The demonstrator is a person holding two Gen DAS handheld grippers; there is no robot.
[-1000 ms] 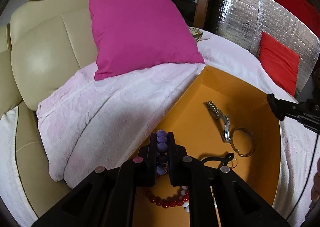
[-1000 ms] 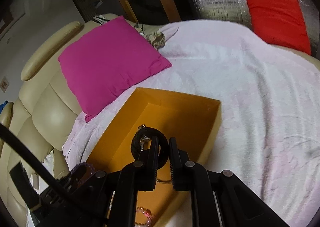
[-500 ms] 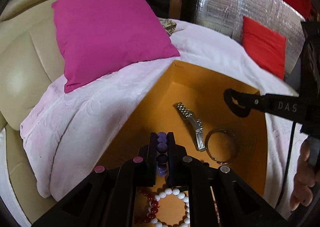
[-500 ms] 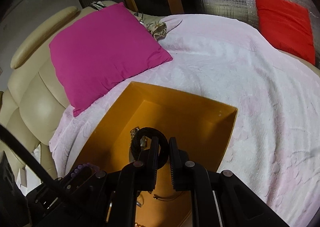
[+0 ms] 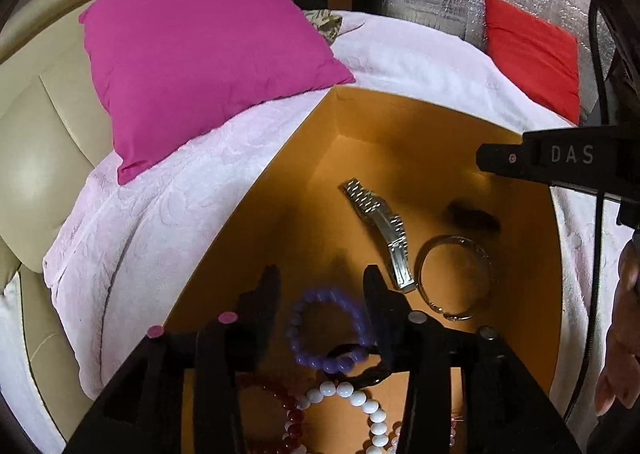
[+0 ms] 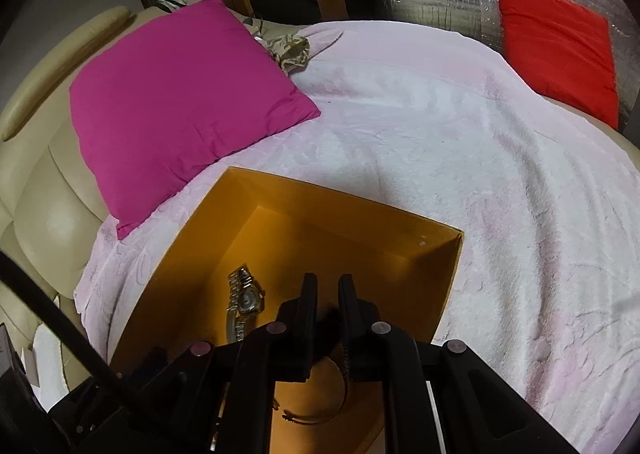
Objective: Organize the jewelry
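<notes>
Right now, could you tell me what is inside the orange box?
In the orange box: watch, bangle, purple, white, red bracelets, something dark. The left gripper hides more.

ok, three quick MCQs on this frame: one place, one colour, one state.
1. Where is the purple bead bracelet?
A) on a shelf
B) inside the box
C) in a drawer

2. What colour is the box?
A) orange
B) blue
C) green

3. What state are the left tongs in?
A) open
B) shut, empty
C) shut on the bracelet

Answers:
1. B, it lies on the box floor.
2. A, walls and floor are orange.
3. A, the fingers are spread wide with the bracelet loose between them.
</notes>
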